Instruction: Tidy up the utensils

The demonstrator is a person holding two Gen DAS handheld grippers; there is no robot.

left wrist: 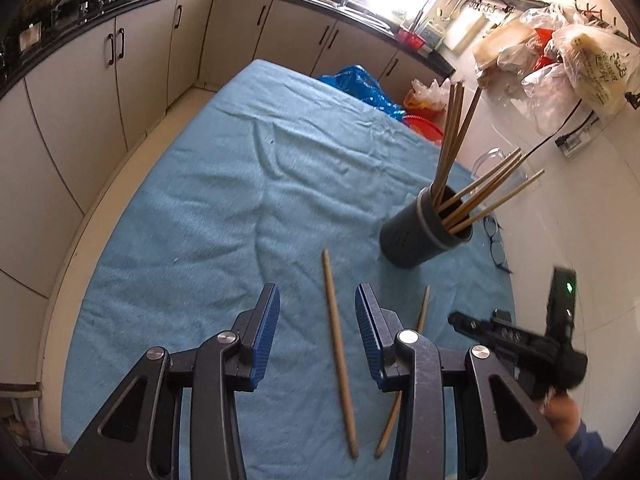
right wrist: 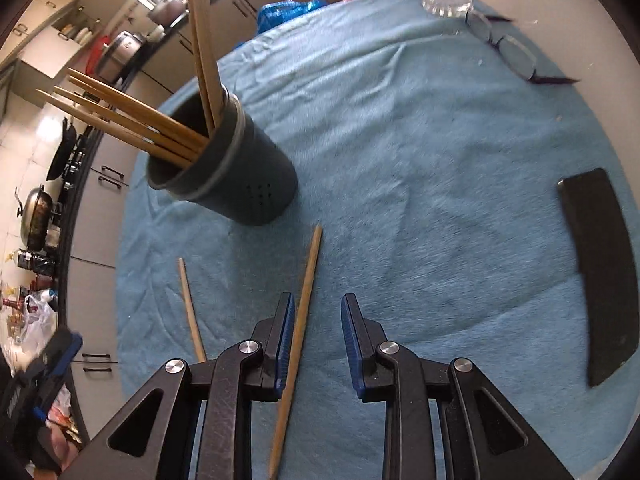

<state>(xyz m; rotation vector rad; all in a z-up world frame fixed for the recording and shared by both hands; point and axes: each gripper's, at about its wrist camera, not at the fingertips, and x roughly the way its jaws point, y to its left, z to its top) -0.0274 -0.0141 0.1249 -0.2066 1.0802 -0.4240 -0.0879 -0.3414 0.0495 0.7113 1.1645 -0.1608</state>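
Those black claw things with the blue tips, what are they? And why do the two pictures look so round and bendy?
They are grippers, like big tweezers, and a person holds one in each hand. Each gripper carries a small camera that looks forward along its two fingers. Its wide lens bends the picture.

One picture comes from the left gripper, the other from the right gripper. Both stand open and hold nothing.

Below them lies a blue cloth on a table. On it stands a dark holder full of wooden chopsticks. Two loose chopsticks lie on the cloth: one under the left gripper's gap, the other under the right gripper's gap, close to one finger. In the right picture you also see glasses and a flat black object.
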